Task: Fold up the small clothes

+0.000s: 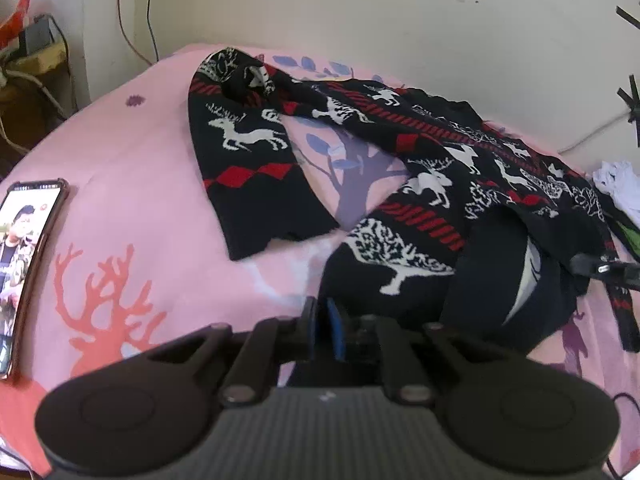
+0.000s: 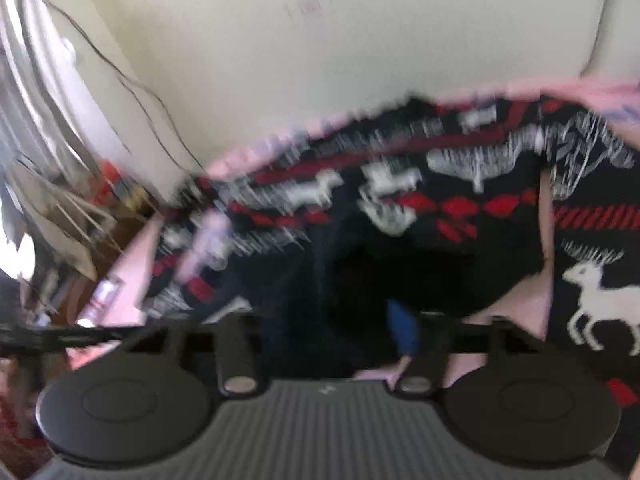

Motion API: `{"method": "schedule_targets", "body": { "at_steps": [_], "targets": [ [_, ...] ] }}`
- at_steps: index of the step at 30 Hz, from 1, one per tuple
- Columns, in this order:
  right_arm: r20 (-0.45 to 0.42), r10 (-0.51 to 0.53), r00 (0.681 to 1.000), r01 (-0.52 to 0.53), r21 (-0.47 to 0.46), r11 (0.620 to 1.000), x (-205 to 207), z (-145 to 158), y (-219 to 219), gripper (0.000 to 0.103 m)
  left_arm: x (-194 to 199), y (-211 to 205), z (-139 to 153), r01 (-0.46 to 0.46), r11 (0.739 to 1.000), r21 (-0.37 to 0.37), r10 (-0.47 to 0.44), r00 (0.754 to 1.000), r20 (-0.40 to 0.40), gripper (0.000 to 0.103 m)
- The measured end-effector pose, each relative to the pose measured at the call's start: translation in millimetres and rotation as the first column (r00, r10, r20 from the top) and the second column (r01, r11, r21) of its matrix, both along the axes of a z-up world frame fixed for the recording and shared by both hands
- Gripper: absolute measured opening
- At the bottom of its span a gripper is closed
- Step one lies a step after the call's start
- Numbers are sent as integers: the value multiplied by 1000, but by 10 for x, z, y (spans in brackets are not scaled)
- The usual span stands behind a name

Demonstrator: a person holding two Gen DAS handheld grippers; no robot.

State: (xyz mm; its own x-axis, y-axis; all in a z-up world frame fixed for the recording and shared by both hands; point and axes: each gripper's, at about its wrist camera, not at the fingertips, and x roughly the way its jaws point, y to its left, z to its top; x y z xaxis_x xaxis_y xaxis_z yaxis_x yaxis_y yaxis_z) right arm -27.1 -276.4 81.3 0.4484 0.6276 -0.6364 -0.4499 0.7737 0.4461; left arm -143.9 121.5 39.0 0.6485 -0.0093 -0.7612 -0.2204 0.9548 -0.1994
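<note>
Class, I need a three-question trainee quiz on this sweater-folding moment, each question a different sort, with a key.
1. True or false: the phone lies on the sweater.
2. Multiple choice: the bedsheet is mainly A) green, B) pink, C) grey.
3. Fill in: the white animals knitted on the sweater are ____.

Key: 1 false, it lies on the bedsheet, apart from the sweater. 2 B. 3 deer.

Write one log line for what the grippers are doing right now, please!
left gripper: shut, empty, by hem | right gripper: blurred, jaws unclear | sweater: unfolded on pink sheet | phone: left
</note>
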Motion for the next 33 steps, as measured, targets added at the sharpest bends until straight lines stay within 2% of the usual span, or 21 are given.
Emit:
{"method": "schedule_targets", "body": {
  "at_steps": [1, 3, 6, 7, 9, 11, 12, 15, 16, 17, 18, 20, 22, 25, 27, 28, 29, 32, 33],
  "targets": [
    [3, -7, 1000, 7, 10, 1000, -30, 25, -32, 7, -12, -17, 11, 3, 1000, 10, -3, 1000, 4, 5],
    [11, -12, 1000, 11, 79, 997, -181, 199, -204, 6, -78, -42, 88, 14, 1000, -6, -14, 1000, 20, 5],
    [87, 4, 996, -17, 150, 989, -609, 608, -597, 6, -337, -5, 342, 63, 994, -87, -56, 995, 80, 5],
    [110, 12, 994, -30, 162, 986, -730, 693, -744, 6, -447, -2, 446, 85, 991, -101, -75, 992, 103, 5],
    [162, 8, 987, -28, 124, 992, -1225, 886, -1025, 6, -693, -47, 614, 131, 984, -118, -114, 984, 135, 5],
    [149, -20, 989, 6, 97, 995, -1522, 868, -1225, 4, -887, -128, 666, 155, 981, -117, -140, 982, 130, 5],
    [114, -37, 993, 26, 99, 995, -1640, 790, -1331, 4, -960, -177, 630, 155, 984, -91, -145, 984, 107, 5],
    [8, -90, 996, 89, 58, 994, -1728, 462, -1515, 7, -942, -207, 375, 136, 988, -69, -138, 990, -16, 6],
    [-11, -124, 992, 124, 40, 991, -1674, 379, -1604, 18, -897, -155, 297, 100, 993, -64, -103, 993, -58, 7],
    [-15, -176, 984, 177, 32, 984, -1612, 322, -1683, 37, -847, -103, 241, 48, 998, -47, -52, 995, -81, 7],
    [4, -252, 968, 252, 15, 968, -1534, 301, -1758, 42, -806, -55, 234, 8, 999, -31, -11, 997, -79, 7],
    [54, -350, 935, 351, -22, 936, -1353, 306, -1825, 59, -729, 14, 290, -47, 999, -23, 46, 998, -40, 7],
    [83, -380, 921, 385, -52, 921, -1111, 303, -1775, 61, -642, -6, 370, -56, 997, -52, 56, 998, 8, 8],
    [55, -365, 929, 368, -46, 929, -796, 202, -1617, 63, -495, -165, 434, -13, 997, -82, 18, 998, 59, 17],
    [51, -334, 941, 336, -41, 941, -627, 84, -1472, 58, -372, -358, 435, 49, 996, -72, -44, 996, 74, 20],
    [103, -331, 938, 338, -56, 940, -621, 74, -1414, 44, -307, -459, 436, 78, 995, -63, -73, 994, 77, 20],
    [131, -315, 940, 329, -106, 938, -604, 90, -1283, 0, -270, -545, 420, 102, 993, -55, -97, 992, 78, 20],
    [170, -322, 931, 349, -158, 924, -542, 127, -1384, 0, -218, -760, 420, 142, 990, -15, -140, 987, 80, 20],
    [232, -357, 905, 403, -202, 892, -553, 203, -1491, 0, -228, -767, 427, 137, 991, 6, -137, 987, 83, 20]
  ]
}}
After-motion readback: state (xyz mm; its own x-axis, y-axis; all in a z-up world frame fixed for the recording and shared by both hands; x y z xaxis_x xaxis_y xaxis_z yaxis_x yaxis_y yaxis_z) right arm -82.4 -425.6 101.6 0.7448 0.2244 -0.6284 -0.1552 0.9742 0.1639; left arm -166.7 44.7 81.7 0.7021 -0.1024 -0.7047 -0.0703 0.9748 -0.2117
